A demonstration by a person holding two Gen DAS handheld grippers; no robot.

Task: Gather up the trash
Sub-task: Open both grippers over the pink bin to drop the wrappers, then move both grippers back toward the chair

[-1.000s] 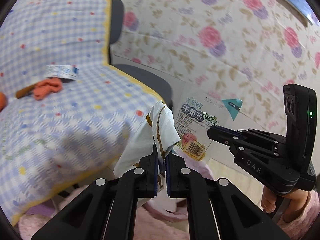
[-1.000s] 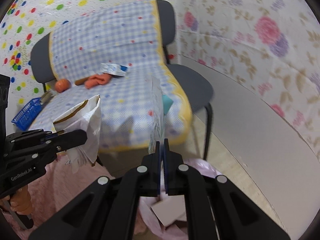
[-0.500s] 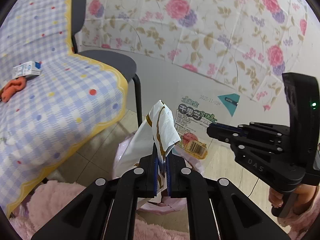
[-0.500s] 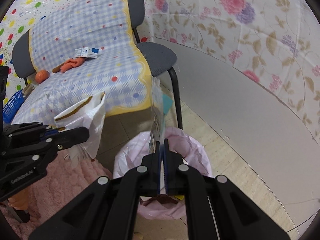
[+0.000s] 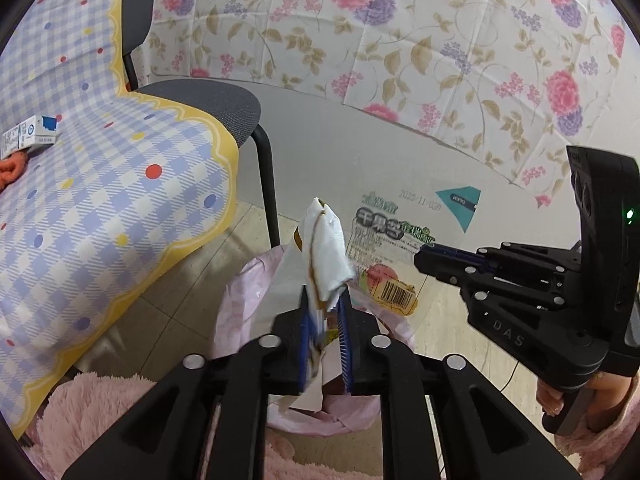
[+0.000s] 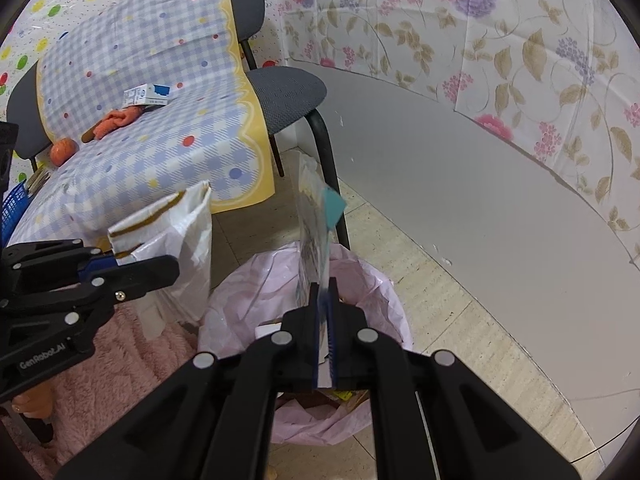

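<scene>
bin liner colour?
Pale pink, translucent bin liner; clearest in the right wrist view.

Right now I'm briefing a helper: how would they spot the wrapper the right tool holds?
Find the pink-lined bin on the floor by the chair. Above it the right tool pinches a clear wrapper. Unlike the white paper bag beside it, it is see-through, with a teal corner and a barcode.
</scene>
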